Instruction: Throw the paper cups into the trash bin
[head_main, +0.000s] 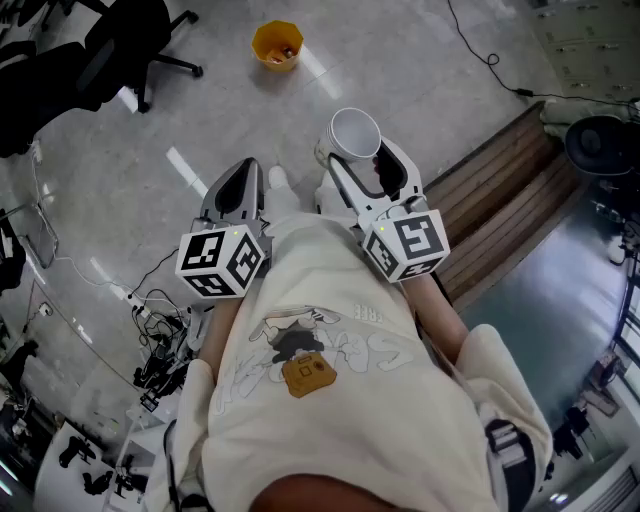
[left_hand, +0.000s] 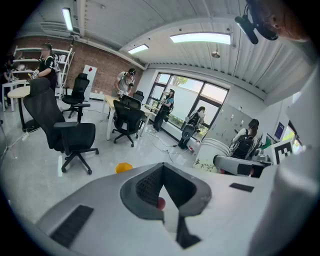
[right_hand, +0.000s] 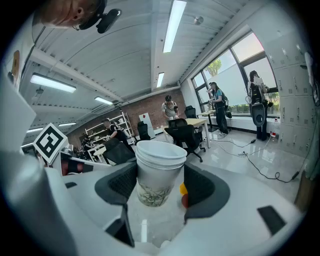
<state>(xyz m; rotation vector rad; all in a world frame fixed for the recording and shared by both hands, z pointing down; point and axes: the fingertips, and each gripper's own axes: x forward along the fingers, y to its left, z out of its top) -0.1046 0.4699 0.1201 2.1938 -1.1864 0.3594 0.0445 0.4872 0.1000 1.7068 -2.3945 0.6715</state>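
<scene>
We stand over a grey floor (head_main: 420, 70), with the yellow bin (head_main: 277, 45) lying on it well ahead of both grippers. Our left gripper (head_main: 244, 172) is empty, its jaws pressed together. Our right gripper (head_main: 358, 150) pinches the cups (right_hand: 159, 167) (a nested stack, mouths up) upright between its pads, their rims above the jaws, well apart from the bin.

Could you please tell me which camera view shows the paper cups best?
The right gripper view: the stacked paper cups stand upright between the jaws of the right gripper, rims and printed side clear. The head view shows only their open top; the left gripper view shows them small, off to the side.
</scene>
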